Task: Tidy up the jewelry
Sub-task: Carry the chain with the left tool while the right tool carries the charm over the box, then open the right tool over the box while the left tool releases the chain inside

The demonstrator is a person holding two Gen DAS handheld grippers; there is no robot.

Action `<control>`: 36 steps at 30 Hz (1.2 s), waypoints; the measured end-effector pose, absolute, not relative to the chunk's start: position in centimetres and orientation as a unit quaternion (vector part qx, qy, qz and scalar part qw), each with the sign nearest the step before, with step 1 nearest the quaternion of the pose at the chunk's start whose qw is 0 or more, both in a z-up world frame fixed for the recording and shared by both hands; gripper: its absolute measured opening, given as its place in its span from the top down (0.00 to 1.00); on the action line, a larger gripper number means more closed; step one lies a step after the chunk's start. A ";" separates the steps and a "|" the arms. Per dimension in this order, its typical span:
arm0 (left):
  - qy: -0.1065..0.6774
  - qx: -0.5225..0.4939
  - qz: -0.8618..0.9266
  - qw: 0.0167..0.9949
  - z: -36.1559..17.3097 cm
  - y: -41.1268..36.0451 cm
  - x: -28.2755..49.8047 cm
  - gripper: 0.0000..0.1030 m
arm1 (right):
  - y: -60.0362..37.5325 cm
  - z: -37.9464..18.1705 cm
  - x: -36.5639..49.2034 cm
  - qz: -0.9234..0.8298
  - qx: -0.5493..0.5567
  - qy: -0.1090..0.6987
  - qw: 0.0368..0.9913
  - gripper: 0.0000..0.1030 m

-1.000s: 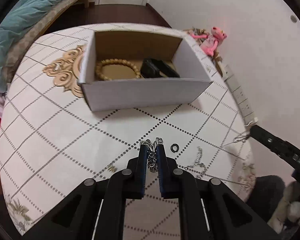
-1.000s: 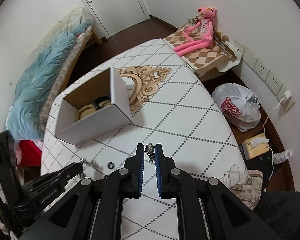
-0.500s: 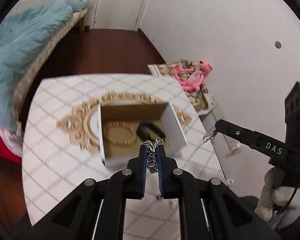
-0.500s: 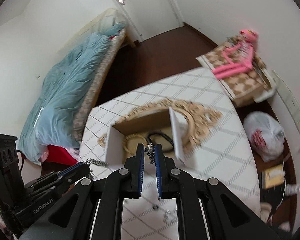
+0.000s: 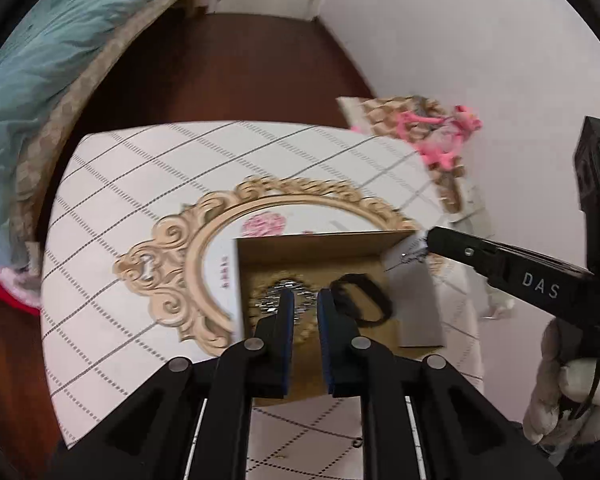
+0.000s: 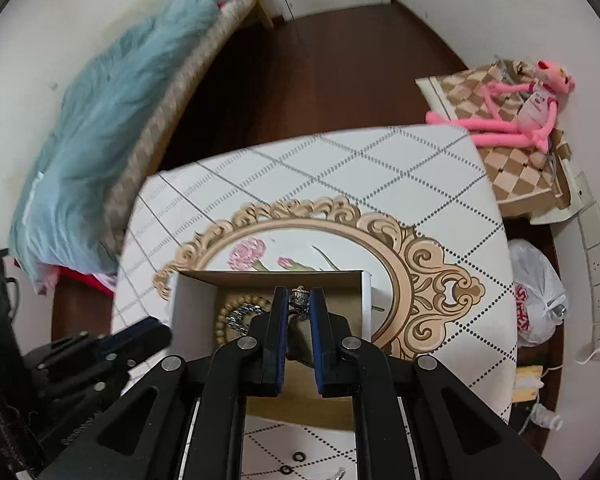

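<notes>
While both hand-held claws hang over the open cardboard box (image 6: 268, 275) on the patterned table (image 6: 440, 168), the right gripper (image 6: 299, 305) is pinched narrowly on a small silver pendant (image 6: 299, 295) at its tips; a fine chain seems to trail from it (thin and blurred, so hard to follow). The box lies straight below and ahead of that claw, its long side running across the picture; a release here would likely land the pendant inside. The left gripper (image 5: 302, 303), just beside the box's left wall, has just been easing its jaws apart, and nothing shows between them; a silver link chain (image 6: 240, 317) rests in the box on a wooden bead bracelet (image 6: 223, 309), near a black band (image 5: 360, 300).
</notes>
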State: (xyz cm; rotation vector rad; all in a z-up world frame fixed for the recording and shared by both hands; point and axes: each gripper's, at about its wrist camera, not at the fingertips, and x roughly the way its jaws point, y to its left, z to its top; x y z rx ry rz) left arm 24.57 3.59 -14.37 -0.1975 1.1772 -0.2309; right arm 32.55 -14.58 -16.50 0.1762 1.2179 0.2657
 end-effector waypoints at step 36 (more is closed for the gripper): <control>0.494 -0.013 0.037 0.869 -11.0 4.9 16.9 0.01 | -14.1 -15.4 22.6 0.029 -0.019 0.538 0.842 0.05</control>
